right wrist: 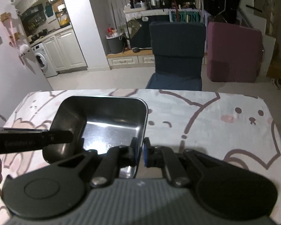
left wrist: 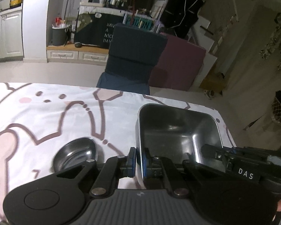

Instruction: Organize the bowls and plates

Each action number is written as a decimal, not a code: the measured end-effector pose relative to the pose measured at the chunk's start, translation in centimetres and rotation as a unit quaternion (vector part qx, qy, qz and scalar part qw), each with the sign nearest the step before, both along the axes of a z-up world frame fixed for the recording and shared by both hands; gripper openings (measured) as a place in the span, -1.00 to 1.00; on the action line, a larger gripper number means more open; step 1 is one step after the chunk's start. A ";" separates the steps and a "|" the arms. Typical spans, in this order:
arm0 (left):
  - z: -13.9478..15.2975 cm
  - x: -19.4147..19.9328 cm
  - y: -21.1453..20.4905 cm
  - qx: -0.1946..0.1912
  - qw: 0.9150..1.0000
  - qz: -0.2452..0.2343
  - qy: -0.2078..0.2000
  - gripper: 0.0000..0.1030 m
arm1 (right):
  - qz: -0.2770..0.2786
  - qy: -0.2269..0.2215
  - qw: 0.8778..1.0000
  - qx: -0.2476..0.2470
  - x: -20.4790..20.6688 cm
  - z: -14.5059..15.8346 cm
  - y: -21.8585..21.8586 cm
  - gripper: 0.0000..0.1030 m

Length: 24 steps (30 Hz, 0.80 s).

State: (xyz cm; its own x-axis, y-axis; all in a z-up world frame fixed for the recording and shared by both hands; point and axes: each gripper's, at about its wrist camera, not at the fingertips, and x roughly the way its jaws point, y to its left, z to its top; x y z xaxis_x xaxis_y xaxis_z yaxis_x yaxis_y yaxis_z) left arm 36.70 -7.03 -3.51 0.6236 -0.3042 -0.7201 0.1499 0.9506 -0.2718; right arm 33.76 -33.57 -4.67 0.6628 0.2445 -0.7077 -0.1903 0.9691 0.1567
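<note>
A square steel tray hangs above the table, held by both grippers. My left gripper is shut on the tray's left wall, one pad inside and one outside. My right gripper is shut on the right wall of the same tray. In the left wrist view the right gripper's fingers reach in over the tray's right rim. In the right wrist view the left gripper's finger crosses the tray's left rim. A small oval steel bowl lies on the cloth, left of the tray.
The table wears a white cloth printed with pink cartoon animals. Behind its far edge stands a dark blue chair, with a maroon chair beside it. Cabinets, shelves and a bin lie further back.
</note>
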 end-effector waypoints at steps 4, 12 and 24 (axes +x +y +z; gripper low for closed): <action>1.3 -3.5 2.4 0.003 1.000 0.007 -0.010 -0.86 | 0.010 -0.011 1.000 0.003 -2.9 1.1 2.1 -0.85; 2.5 -9.7 8.7 0.006 0.999 0.037 -0.018 -0.86 | 0.048 -0.021 0.999 0.010 -7.5 1.9 7.4 -0.84; 2.0 -16.5 17.4 0.014 0.997 0.078 -0.009 -0.86 | 0.114 -0.004 0.993 0.016 -12.7 0.7 16.9 -0.80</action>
